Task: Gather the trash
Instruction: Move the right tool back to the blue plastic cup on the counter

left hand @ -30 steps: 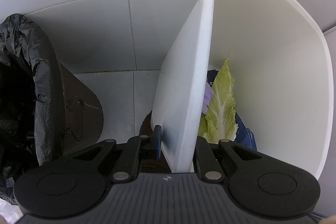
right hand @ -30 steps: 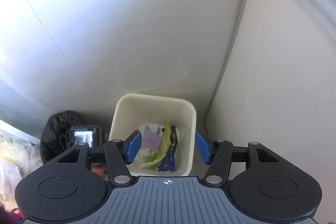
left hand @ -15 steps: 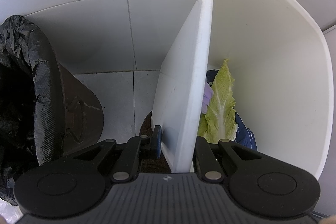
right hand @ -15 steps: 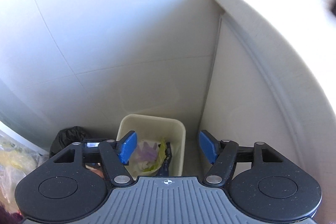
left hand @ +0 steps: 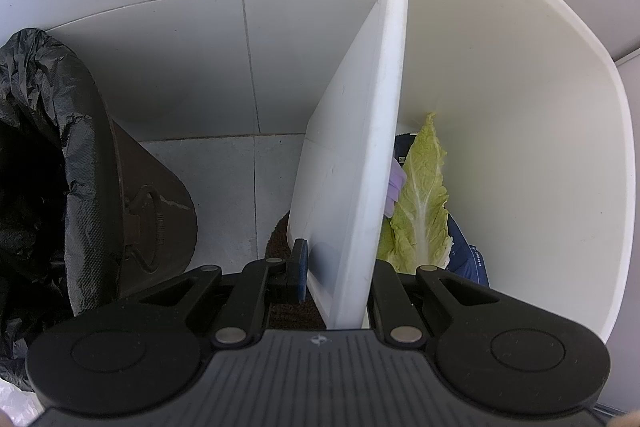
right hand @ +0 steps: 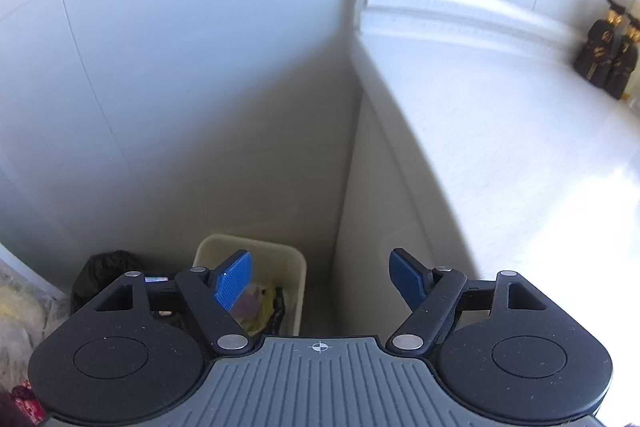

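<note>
My left gripper [left hand: 338, 277] is shut on the near rim of a white bin [left hand: 390, 131], one finger outside the wall and one inside. Inside the bin lie a green cabbage leaf [left hand: 420, 199], a lilac scrap [left hand: 395, 187] and a dark blue wrapper [left hand: 466, 255]. My right gripper [right hand: 320, 277] hangs high above the floor with its jaws opening and nothing between them. Far below it stands the same white bin [right hand: 294, 269] with the trash in it.
A black bin with a black liner bag [left hand: 48, 163] stands left of the white bin, seen also in the right wrist view [right hand: 106, 265]. White tiled wall behind. A white counter [right hand: 500, 131] runs along the right, with dark bottles [right hand: 608, 55] at its far end.
The right gripper has risen and tilted up, so the white bin looks smaller and the counter top has come into view. Its jaws have spread wider. The left gripper has kept still.
</note>
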`<state>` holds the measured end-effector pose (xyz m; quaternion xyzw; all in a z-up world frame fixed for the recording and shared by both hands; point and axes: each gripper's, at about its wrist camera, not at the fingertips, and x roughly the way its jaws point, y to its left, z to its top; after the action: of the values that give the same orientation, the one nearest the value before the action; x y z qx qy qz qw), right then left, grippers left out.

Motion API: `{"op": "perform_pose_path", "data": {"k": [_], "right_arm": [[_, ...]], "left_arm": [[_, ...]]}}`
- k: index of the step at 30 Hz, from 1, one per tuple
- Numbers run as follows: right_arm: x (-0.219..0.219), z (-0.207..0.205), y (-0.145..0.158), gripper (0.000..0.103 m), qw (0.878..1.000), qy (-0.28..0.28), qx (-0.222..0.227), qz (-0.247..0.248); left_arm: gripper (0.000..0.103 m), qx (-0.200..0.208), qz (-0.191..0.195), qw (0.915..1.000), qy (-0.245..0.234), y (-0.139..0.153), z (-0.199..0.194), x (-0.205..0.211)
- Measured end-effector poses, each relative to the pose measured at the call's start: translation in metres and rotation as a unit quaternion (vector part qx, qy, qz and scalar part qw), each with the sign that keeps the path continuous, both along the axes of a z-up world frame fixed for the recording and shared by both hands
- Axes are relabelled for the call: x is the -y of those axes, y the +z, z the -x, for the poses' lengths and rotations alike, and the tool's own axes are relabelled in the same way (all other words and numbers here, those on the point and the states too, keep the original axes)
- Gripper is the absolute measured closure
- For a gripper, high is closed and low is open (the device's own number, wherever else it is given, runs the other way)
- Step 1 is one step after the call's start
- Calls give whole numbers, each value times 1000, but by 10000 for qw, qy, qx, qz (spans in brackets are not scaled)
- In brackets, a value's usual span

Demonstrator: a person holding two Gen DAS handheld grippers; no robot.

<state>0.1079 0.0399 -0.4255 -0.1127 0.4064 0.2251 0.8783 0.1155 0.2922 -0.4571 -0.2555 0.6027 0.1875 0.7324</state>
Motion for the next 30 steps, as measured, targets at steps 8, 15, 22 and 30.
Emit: {"op": "perform_pose_path", "data": {"k": [8,15,22,30], "right_arm": [[50,-12,46,19,9964,-657,532,-69],[124,-45,71,19,9823,-1672,843,-102],[199,-92,77,17,9561,-2712,1109,-18],[249,-140,69,13,9358,-3408,895,-81]], "left_arm": [[93,4,16,10000,7,0,1,-1],[93,-2,17,10000,11,0,1,-1],[93,-69,23,10000,58,-2,1,1],[93,-108,15,9999,77,-4,1,4]]}}
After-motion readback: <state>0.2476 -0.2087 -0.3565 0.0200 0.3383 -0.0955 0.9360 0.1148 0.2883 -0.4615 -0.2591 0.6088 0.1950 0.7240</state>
